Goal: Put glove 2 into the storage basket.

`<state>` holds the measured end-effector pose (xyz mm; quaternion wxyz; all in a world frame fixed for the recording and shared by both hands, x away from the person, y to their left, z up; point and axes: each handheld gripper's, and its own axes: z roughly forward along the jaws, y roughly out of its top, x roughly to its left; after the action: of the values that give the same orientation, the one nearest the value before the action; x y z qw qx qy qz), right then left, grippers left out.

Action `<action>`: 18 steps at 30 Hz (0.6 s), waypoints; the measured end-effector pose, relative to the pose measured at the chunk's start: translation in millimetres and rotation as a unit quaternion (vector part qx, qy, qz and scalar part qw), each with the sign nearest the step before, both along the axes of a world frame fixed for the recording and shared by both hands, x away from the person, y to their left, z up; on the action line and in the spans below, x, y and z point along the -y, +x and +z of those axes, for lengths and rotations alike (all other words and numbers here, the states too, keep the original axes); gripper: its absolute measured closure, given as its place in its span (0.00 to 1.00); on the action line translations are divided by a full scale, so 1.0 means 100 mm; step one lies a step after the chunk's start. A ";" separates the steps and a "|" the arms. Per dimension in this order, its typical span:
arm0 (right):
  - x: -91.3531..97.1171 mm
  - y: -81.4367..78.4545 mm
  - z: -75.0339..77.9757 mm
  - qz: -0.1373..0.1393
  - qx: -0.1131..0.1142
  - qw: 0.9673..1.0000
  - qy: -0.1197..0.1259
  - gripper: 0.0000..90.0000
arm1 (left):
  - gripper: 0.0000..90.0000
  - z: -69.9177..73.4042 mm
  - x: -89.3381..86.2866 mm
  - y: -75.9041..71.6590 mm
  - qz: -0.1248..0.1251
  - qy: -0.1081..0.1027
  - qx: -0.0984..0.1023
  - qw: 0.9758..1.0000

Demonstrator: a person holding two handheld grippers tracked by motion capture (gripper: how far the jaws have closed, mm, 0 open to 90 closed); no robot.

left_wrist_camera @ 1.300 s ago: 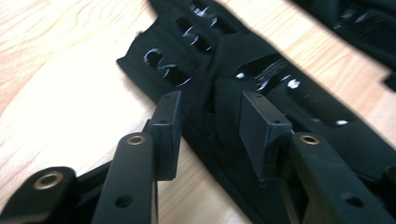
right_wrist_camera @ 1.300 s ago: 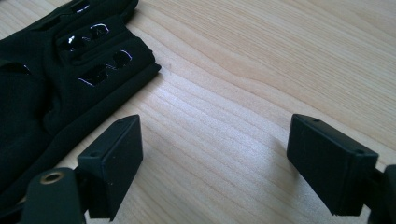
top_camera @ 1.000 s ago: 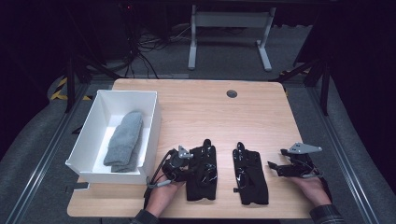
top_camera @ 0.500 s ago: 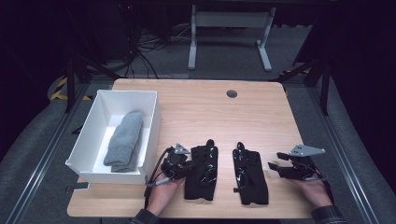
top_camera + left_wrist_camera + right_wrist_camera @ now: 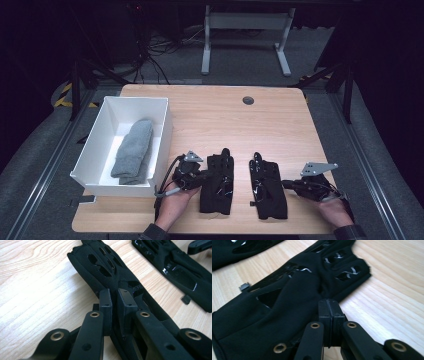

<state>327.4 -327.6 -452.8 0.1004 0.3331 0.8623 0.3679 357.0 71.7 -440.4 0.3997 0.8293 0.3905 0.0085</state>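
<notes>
Two grips to check before lifting. Nearest, left gripper (image 5: 115, 293) just closed, clamped on a ridge of cloth at the outer edge of the left glove (image 5: 217, 182). Right gripper (image 5: 329, 302) just closed too, pads pressed together at the rim of the right glove (image 5: 267, 191); cloth caught or not, cannot tell. Re-pinch deeper there if slack. Raise both slowly and straight, without dragging fabric. Both gloves flat, side by side, close to the front edge of the table (image 5: 210, 117), so draw nothing backward. Leftward, white box (image 5: 168, 131) holding a grey sock (image 5: 134, 152), just beside the left hand; mind its wall. Farther on, bare wood, plenty of room.
</notes>
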 end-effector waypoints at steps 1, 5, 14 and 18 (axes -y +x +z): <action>-0.03 -0.01 0.00 0.007 -0.002 1.000 0.000 1.00 | 0.92 0.00 0.00 0.00 0.000 -0.002 0.000 1.000; -0.07 -0.01 0.00 0.015 0.001 1.000 0.000 1.00 | 0.92 0.01 0.02 0.00 -0.004 -0.003 -0.002 1.000; -0.24 0.01 -0.02 0.039 -0.005 0.999 0.000 1.00 | 0.93 0.02 0.11 0.03 -0.015 -0.007 -0.005 1.000; -0.33 0.02 -0.02 0.048 -0.005 0.999 -0.002 1.00 | 0.93 0.03 0.11 0.03 -0.015 -0.010 -0.005 1.000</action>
<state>329.4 -294.8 -454.4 0.0791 0.2927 0.8788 0.3685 360.2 60.8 -437.0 0.4065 0.8310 0.3797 -0.0057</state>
